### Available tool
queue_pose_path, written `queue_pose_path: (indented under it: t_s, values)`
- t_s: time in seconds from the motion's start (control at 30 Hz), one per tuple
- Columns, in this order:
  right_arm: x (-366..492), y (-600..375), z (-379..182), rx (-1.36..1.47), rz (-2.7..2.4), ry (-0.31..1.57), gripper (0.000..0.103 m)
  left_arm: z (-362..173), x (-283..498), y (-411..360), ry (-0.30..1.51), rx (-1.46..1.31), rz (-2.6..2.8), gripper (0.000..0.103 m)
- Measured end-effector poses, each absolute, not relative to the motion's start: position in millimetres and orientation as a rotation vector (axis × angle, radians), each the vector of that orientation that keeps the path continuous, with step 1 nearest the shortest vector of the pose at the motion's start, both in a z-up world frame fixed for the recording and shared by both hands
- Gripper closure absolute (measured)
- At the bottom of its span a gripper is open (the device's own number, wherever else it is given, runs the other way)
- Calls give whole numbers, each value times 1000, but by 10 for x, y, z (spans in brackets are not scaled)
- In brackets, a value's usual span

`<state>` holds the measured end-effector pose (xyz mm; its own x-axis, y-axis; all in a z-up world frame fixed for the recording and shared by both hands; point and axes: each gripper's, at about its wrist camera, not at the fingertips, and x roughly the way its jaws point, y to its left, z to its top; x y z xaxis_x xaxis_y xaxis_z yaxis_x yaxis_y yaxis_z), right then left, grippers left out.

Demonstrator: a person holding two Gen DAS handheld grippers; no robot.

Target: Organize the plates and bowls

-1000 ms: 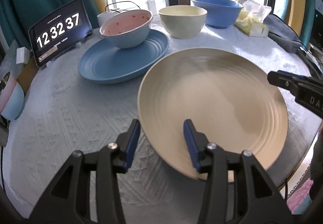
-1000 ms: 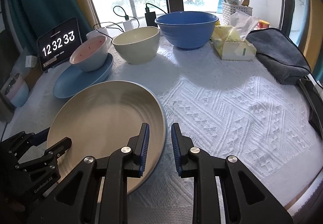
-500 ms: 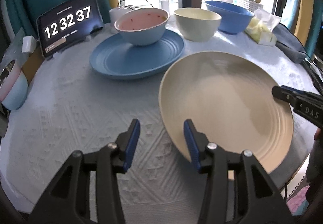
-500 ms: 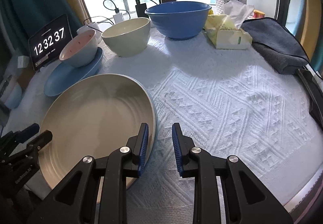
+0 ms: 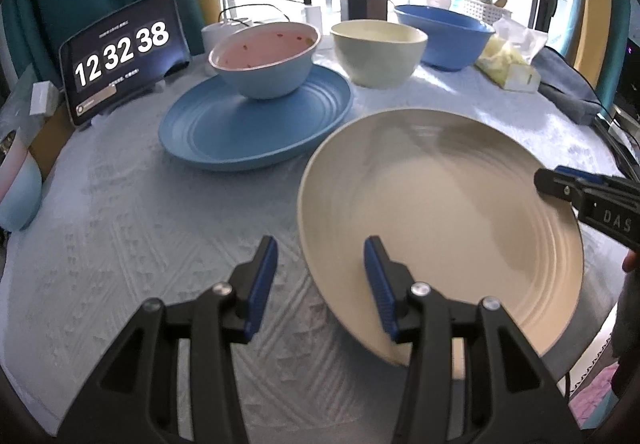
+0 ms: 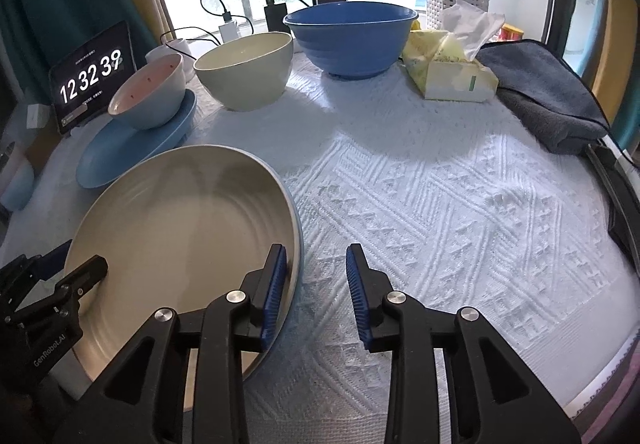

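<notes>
Round, ridged cream plate (image 6: 180, 228) lies on the textured white cloth (image 6: 440, 204). Right gripper (image 6: 316, 284) jaws have just been opening, now spread astride its rim, no longer pinching. Left gripper (image 5: 320, 284) jaws spread astride opposite rim, unchanged.

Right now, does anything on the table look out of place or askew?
Yes. The cream plate sits tilted rather than flat, its near edge close to the table's front edge. The pink-lined bowl sits on the blue plate's far rim, not centered. No spills or damage.
</notes>
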<state>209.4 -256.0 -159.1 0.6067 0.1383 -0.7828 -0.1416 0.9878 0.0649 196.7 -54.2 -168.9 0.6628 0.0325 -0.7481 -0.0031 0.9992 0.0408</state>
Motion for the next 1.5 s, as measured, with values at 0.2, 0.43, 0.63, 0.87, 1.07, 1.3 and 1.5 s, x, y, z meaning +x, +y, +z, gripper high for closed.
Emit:
queue_pose_path:
  t_s: [0.2,0.43,0.63,0.87,1.07,1.3,1.5]
  values:
    - [2118,-2529,-1518,-19,125,896,71,-1672,2001,-472,864,5,-10,56]
    - [2113,-2443,-1350,-27,105,864,71,-1568,1943,-296,825,-35,-14,56]
    - [2113,-2247,-1232,-54,123,842,71,-1470,1878,-126,791,-73,-8,56]
    - [2137,-2015,-1149,-78,154,824,71,-1372,1862,83,757,-104,12,56]
    - [2198,-1834,-1115,-98,181,821,71,-1330,1884,240,740,-129,27,56]
    - [2266,-1635,-1110,-111,210,823,71,-1279,1930,431,716,-145,57,56]
    - [2348,-1496,-1112,-121,229,824,71,-1217,2008,607,693,-158,88,56]
